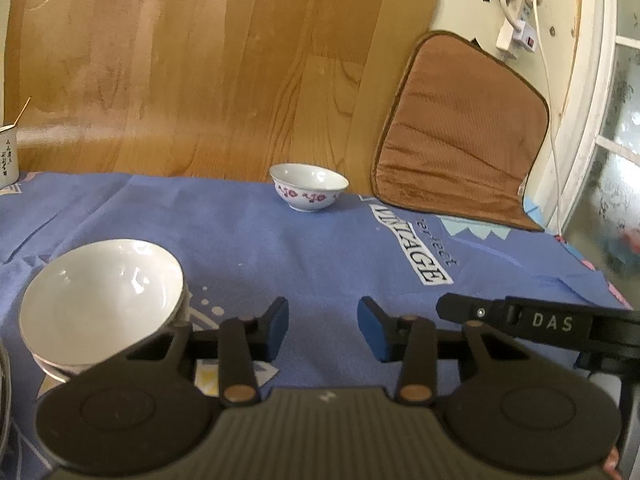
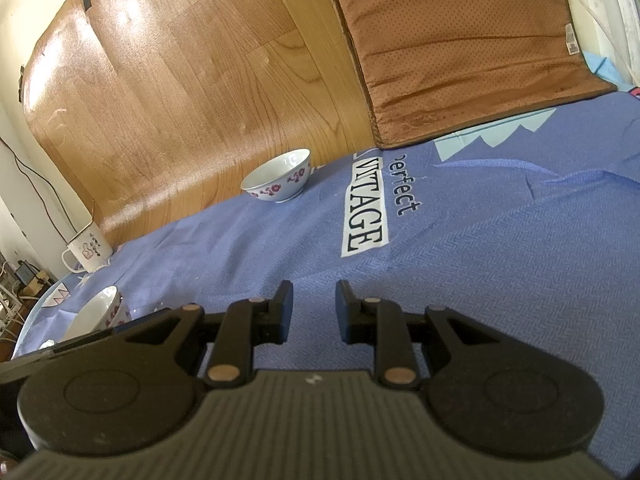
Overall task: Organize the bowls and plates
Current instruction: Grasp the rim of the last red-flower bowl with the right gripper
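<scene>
**Two empty grippers over a blue cloth, bowls to the left and far edge**

In the left wrist view, a white mug (image 1: pixel 7 156) with dark lettering shows at the far left edge, partly cut off. Below it, in the lower left, sits the stack of white bowls (image 1: pixel 102 304), its top bowl tilted toward the camera, just beside the left finger of the left gripper (image 1: pixel 323 328). That gripper fills the bottom centre of the frame; its blue pads stand apart with only the blue cloth (image 1: pixel 240 240) between them, gripping nothing. Above centre, at the cloth's far edge against the wooden floor (image 1: pixel 180 60), a small floral bowl (image 1: pixel 308 190) stands upright and alone. To the right lies a brown cushion (image 1: pixel 460 128), overlapping the cloth's corner, and at the lower right the side of the right gripper juts in.

In the right wrist view, the mug (image 2: pixel 88 250) stands at the left edge, with the bowl stack (image 2: pixel 100 310) below it, partly hidden behind gripper hardware. The floral bowl (image 2: pixel 278 178) sits upper centre. The right gripper (image 2: pixel 314 312), bottom centre, has its fingers a narrow gap apart, holding nothing. The cushion (image 2: pixel 460 48) occupies the upper right.
</scene>
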Demonstrator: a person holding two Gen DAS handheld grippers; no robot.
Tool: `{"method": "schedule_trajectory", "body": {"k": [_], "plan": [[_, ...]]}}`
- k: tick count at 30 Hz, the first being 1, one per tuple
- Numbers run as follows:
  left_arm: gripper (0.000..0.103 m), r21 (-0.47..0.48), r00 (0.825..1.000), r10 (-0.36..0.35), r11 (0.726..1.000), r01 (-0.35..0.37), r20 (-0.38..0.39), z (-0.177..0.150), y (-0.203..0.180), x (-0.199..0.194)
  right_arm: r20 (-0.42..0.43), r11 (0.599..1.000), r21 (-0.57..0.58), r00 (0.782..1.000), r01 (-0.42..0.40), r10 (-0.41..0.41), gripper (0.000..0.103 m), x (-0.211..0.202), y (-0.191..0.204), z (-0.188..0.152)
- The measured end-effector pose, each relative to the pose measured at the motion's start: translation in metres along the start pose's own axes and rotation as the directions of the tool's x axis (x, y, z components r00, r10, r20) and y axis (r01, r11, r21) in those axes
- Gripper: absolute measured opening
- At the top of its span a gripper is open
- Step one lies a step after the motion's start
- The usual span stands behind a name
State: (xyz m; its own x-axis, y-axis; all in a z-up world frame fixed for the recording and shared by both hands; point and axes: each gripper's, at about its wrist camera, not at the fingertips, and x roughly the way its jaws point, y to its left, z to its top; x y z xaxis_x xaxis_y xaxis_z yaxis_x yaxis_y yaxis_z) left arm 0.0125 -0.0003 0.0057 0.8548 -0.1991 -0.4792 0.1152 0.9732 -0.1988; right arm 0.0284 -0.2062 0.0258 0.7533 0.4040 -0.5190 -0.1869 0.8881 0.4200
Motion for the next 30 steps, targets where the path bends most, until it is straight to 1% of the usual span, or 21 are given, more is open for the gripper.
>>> {"method": "schedule_trajectory", "body": {"k": [3, 5, 7, 11, 13, 15, 18, 20, 22, 23, 25, 28, 29, 30], "plan": [[0.046, 0.015, 1.000, 0.002, 1.000, -0.002, 0.026, -0.001, -0.002, -0.004, -0.017, 1.000, 0.024, 1.000, 0.003, -0.003, 0.027, 0.002, -0.003, 0.003], [0.046, 0.020, 1.000, -0.010, 1.000, 0.009, 0.027, -0.001, -0.003, -0.004, -0.034, 0.998, 0.066, 0.999, -0.004, 0.006, 0.027, 0.004, -0.008, 0.008], [0.046, 0.018, 1.000, -0.019, 1.000, 0.019, 0.021, -0.001, -0.003, -0.004, -0.034, 0.997, 0.081, 0.999, -0.008, 0.011, 0.027, 0.006, -0.009, 0.017], [0.042, 0.001, 0.999, -0.049, 0.999, 0.049, 0.000, 0.000, 0.000, -0.001, 0.004, 1.000, 0.011, 1.000, 0.018, -0.018, 0.027, 0.016, 0.000, 0.045], [0.039, -0.012, 0.998, -0.066, 0.998, 0.066, -0.014, 0.000, 0.002, 0.001, 0.012, 0.999, -0.034, 1.000, 0.024, -0.024, 0.027, 0.029, 0.004, 0.064], [0.035, -0.039, 0.997, -0.079, 0.996, 0.079, -0.019, 0.001, 0.006, 0.002, 0.001, 0.998, -0.056, 1.000, 0.023, -0.023, 0.026, 0.047, 0.006, 0.080], [0.034, -0.060, 0.996, -0.091, 0.994, 0.090, -0.017, 0.001, 0.010, 0.003, -0.043, 0.999, -0.049, 0.999, 0.010, -0.012, 0.026, 0.082, 0.006, 0.101], [0.034, -0.052, 0.996, -0.088, 0.995, 0.088, -0.004, 0.001, 0.008, 0.000, -0.093, 1.000, 0.003, 0.996, -0.001, 0.001, 0.026, 0.106, 0.001, 0.112], [0.034, -0.044, 0.996, -0.087, 0.995, 0.087, 0.005, 0.001, 0.007, -0.001, -0.148, 0.997, 0.078, 0.989, -0.017, 0.029, 0.026, 0.132, -0.004, 0.120], [0.034, -0.044, 0.996, -0.091, 0.995, 0.091, 0.004, 0.001, 0.007, -0.001, -0.173, 0.995, 0.098, 0.984, -0.017, 0.034, 0.026, 0.144, -0.005, 0.124], [0.034, -0.052, 0.995, -0.098, 0.994, 0.098, -0.002, 0.002, 0.008, 0.000, -0.208, 0.996, 0.091, 0.978, -0.002, 0.021, 0.026, 0.166, -0.001, 0.128], [0.036, -0.067, 0.994, -0.113, 0.991, 0.112, -0.003, 0.003, 0.012, 0.000, -0.257, 0.998, 0.037, 0.966, 0.044, -0.033, 0.026, 0.192, 0.007, 0.128], [0.036, -0.069, 0.993, -0.114, 0.991, 0.114, -0.002, 0.003, 0.012, 0.000, -0.268, 0.998, 0.026, 0.963, 0.050, -0.042, 0.025, 0.199, 0.008, 0.127], [0.036, -0.070, 0.993, -0.115, 0.991, 0.115, -0.002, 0.003, 0.012, 0.000, -0.255, 0.999, 0.008, 0.966, 0.050, -0.046, 0.024, 0.201, 0.010, 0.125]]}}
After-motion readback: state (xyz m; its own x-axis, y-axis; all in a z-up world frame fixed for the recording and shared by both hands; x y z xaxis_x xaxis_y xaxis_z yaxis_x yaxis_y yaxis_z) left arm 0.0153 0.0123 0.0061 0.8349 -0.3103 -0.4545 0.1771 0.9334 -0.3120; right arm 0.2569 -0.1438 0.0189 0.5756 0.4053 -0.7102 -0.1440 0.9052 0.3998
